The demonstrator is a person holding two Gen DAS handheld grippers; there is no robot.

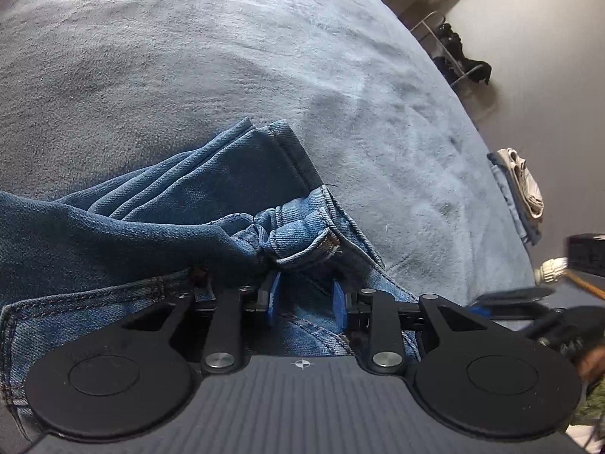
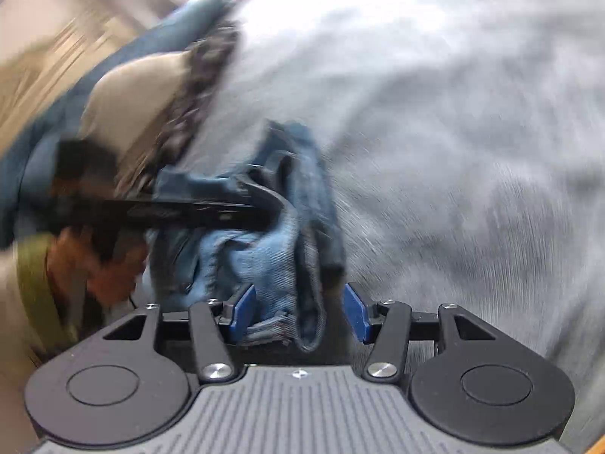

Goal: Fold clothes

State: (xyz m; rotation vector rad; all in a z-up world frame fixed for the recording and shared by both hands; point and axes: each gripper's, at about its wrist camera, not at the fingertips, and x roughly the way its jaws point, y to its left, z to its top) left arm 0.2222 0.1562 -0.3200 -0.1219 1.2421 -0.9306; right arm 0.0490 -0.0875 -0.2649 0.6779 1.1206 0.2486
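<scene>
Denim first: your jeans (image 1: pixel 159 204) lie bunched on the near left of the bed (image 1: pixel 227 56), over a grey-blue fleece blanket. Left hand-held gripper (image 1: pixel 307 299) has its blue pads (image 1: pixel 274 295) set apart w/ waistband denim between them; looks like a loose straddle, not a firm pinch. Right hand-held gripper (image 2: pixel 300 314) is wide open, a fold of the jeans (image 2: pixel 264 249) hanging between the pads (image 2: pixel 244 310), untouched on the right side. The right view is blurred, so detail is poor.

Step, I'd judge: gathering the garment before the first fold. Next you'd need both to close on it, then spread it flat.

Room: plenty of bare blanket far and right. Bed edge runs along the right, w/ folded cloth (image 1: pixel 525 185) beside it.
</scene>
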